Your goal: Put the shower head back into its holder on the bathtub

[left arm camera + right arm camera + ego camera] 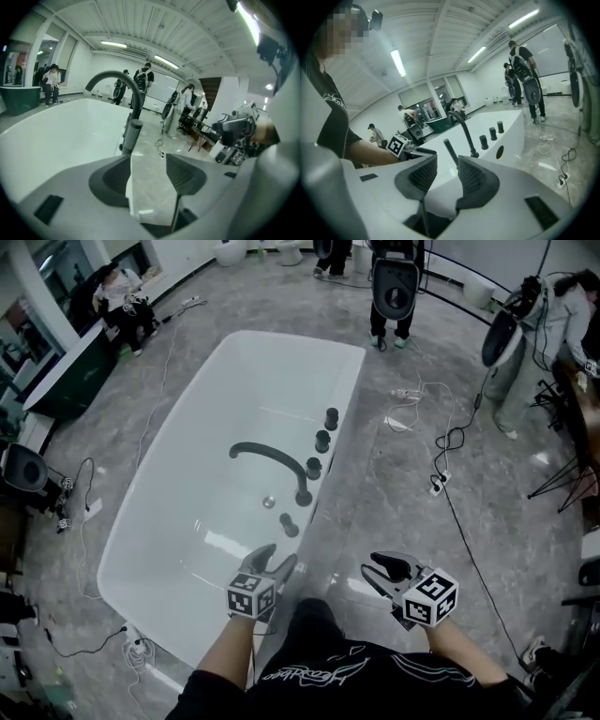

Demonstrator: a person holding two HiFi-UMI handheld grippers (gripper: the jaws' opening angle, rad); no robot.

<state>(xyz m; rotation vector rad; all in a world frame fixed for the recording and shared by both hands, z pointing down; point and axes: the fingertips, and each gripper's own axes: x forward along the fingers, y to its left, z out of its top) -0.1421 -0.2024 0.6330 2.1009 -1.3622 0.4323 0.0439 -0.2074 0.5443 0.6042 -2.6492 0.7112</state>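
Observation:
The dark shower head stands upright at the near rim of the white bathtub, beside the curved dark faucet and three knobs. My left gripper hovers just short of it, open with nothing between its pads. In the left gripper view the shower head handle rises ahead of the left gripper, apart from it. My right gripper hangs over the floor right of the tub, open and holding nothing. In the right gripper view the shower head stands beyond the right gripper.
Cables trail across the marble floor right of the tub, and a power strip lies at its near left corner. Several people stand at the far side and far right. A dark green tub sits at the left.

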